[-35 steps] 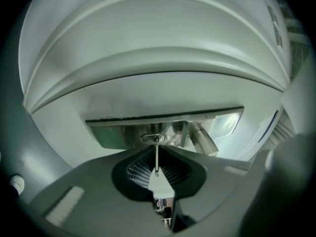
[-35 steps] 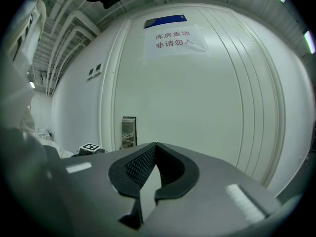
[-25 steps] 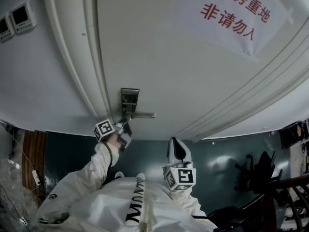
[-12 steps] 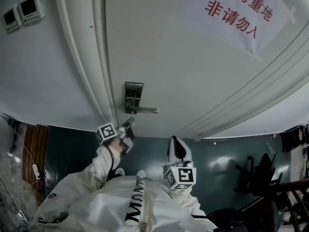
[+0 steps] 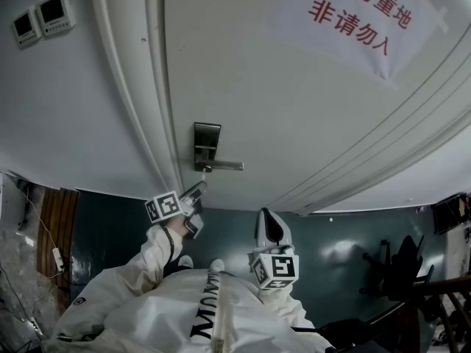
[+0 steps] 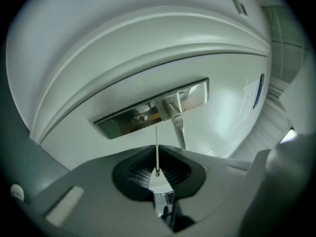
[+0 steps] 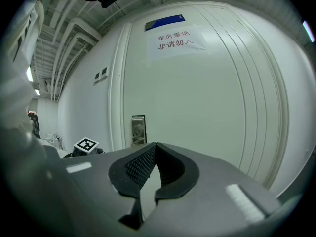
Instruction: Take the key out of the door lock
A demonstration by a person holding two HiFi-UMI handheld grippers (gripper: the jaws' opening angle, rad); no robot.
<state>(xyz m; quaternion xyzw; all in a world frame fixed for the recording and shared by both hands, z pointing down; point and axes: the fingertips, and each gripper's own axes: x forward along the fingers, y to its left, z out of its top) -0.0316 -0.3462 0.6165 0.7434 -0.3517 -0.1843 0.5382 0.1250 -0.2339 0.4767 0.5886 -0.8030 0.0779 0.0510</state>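
Note:
The steel lock plate [image 5: 207, 145] with its lever handle [image 5: 224, 166] sits on the white door [image 5: 294, 109]. My left gripper [image 5: 196, 192] hangs just below the plate, shut on the key [image 6: 156, 137]. The key's thin blade sticks out edge-on toward the lock plate [image 6: 148, 113], its tip just short of it. The lever handle [image 6: 178, 126] runs down to the right of the blade. My right gripper [image 5: 269, 219] is held back near my body, away from the door. In the right gripper view its jaws [image 7: 155, 145] are shut with nothing between them.
A paper notice with red characters [image 5: 353, 20] is taped high on the door. Two small wall panels [image 5: 43, 17] are mounted left of the door frame moulding [image 5: 140, 87]. A dark chair [image 5: 397, 259] stands on the floor at lower right.
My left gripper has drawn back from the lock plate with the key in it, so the gap to the plate has grown. The right gripper has stayed put.

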